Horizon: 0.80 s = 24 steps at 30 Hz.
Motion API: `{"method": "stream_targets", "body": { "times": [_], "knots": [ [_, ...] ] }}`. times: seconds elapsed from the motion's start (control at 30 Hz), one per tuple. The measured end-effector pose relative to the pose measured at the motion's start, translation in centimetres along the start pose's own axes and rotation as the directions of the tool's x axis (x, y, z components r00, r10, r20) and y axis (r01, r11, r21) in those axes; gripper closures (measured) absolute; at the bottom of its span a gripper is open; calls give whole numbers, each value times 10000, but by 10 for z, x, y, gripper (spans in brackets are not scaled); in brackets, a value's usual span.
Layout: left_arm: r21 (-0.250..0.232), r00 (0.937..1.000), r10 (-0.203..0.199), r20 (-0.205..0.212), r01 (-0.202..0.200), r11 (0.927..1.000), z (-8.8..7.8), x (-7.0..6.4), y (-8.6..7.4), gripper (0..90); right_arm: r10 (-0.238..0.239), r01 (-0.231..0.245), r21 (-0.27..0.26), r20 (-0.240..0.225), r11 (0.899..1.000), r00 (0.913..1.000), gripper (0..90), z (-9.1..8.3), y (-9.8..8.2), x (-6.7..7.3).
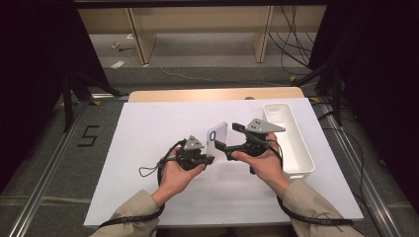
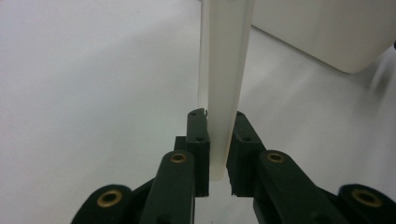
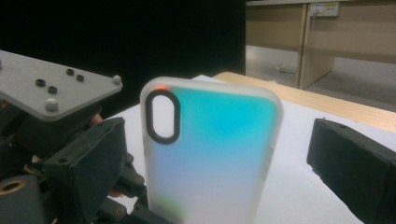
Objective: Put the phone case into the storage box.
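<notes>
Left claw (image 1: 210, 159): I have it pinching the lower edge of the phone case (image 1: 217, 138), held upright above the white bench (image 1: 148, 148).
Phone case: one; light, thin, flexible, smooth shell; I judge the side rims the safest hold.
Right claw (image 1: 231, 140): spread wide, case between its jaws, not pressed.
Tray (image 1: 301, 153): one, white, at right.

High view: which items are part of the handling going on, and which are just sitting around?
In use:
- phone case, held upright, pinched at its lower end by the left claw
- right claw, jaws open on either side of the case without pressing it

Lying about:
- white bin at the right of the white board, untouched
- wooden table edge behind
</notes>
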<state>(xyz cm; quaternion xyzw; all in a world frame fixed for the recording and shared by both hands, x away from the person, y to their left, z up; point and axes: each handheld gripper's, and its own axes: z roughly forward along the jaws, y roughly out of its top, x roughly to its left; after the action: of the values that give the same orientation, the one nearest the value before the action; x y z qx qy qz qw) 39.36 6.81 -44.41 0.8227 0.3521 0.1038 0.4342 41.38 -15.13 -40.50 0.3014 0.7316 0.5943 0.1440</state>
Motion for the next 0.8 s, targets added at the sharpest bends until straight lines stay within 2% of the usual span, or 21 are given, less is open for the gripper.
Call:
{"method": "stream_targets", "body": {
  "times": [0.43, 0.8],
  "knots": [
    [-27, 10000, -20, 7, 20, 10000, 4, -6, 2, 806, 223, -217, -111, 605, 9997, 9979, 55, 11, 1, 4],
    [-61, 10000, 11, 20, -11, 10000, 5, -7, 2, 806, 273, -264, -123, 816, 9996, 9963, 107, 14, -1, 5]
  ]
}}
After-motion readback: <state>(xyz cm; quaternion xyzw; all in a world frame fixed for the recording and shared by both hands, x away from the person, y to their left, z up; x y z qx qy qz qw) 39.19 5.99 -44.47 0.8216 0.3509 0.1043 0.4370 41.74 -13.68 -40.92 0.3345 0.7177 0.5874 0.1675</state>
